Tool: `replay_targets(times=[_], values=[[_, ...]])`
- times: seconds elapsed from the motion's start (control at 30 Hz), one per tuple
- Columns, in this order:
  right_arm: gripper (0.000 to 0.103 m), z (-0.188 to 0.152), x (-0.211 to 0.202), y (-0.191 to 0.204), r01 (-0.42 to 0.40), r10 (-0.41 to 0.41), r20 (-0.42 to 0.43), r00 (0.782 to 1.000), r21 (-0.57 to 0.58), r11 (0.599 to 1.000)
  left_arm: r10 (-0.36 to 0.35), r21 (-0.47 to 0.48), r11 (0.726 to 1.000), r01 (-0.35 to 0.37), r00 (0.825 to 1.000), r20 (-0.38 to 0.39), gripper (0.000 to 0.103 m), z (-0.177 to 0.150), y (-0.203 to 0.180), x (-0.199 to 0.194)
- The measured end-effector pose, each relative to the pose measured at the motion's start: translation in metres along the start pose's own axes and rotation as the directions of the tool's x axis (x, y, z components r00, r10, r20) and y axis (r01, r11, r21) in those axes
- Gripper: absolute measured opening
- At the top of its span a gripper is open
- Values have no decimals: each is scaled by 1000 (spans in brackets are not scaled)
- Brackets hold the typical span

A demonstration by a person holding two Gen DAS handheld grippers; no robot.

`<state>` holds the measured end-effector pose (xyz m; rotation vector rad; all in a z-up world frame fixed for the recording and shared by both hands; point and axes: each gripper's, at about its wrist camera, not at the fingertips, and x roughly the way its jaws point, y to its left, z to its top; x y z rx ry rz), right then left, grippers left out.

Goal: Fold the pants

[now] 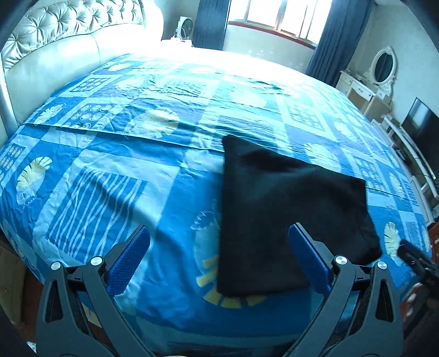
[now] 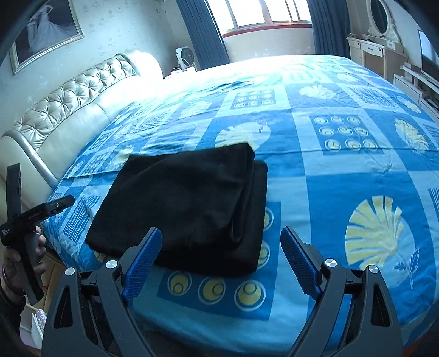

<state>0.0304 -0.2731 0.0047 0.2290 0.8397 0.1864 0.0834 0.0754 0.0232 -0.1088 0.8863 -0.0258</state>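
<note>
The black pants [image 1: 288, 214] lie folded into a compact rectangle on the blue patterned bed near its front edge; they also show in the right wrist view [image 2: 186, 208]. My left gripper [image 1: 219, 236] is open and empty, held above the bed with the pants' left edge between its fingers. My right gripper [image 2: 221, 239] is open and empty, just in front of the pants' near right corner. The left gripper's body shows at the left edge of the right wrist view [image 2: 24, 219], held by a hand. The right gripper's tip shows in the left wrist view [image 1: 414, 258].
The bed's blue cover [image 1: 109, 170] spreads wide around the pants. A padded headboard [image 2: 68, 109] is at the left. A white dresser with an oval mirror [image 1: 367, 85] and a TV [image 1: 419, 126] stand at the right. A window with dark curtains [image 2: 269, 16] is at the far side.
</note>
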Motion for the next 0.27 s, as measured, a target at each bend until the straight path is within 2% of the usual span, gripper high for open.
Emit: replay_targets(times=[0.07, 0.13, 0.2, 0.27], values=[[88, 42, 20, -14, 44, -44, 33, 999, -6, 999, 82, -3, 997, -83, 996, -34, 101, 29, 26, 39], [89, 88, 49, -29, 87, -86, 50, 995, -15, 996, 119, -6, 993, -120, 990, -72, 101, 53, 56, 80], [89, 131, 87, -45, 140, -139, 38, 990, -9, 990, 235, -1, 972, -236, 967, -100, 101, 67, 83, 120], [89, 167, 127, -62, 175, -176, 17, 984, 26, 984, 277, 3, 960, -280, 950, -140, 101, 70, 107, 152]])
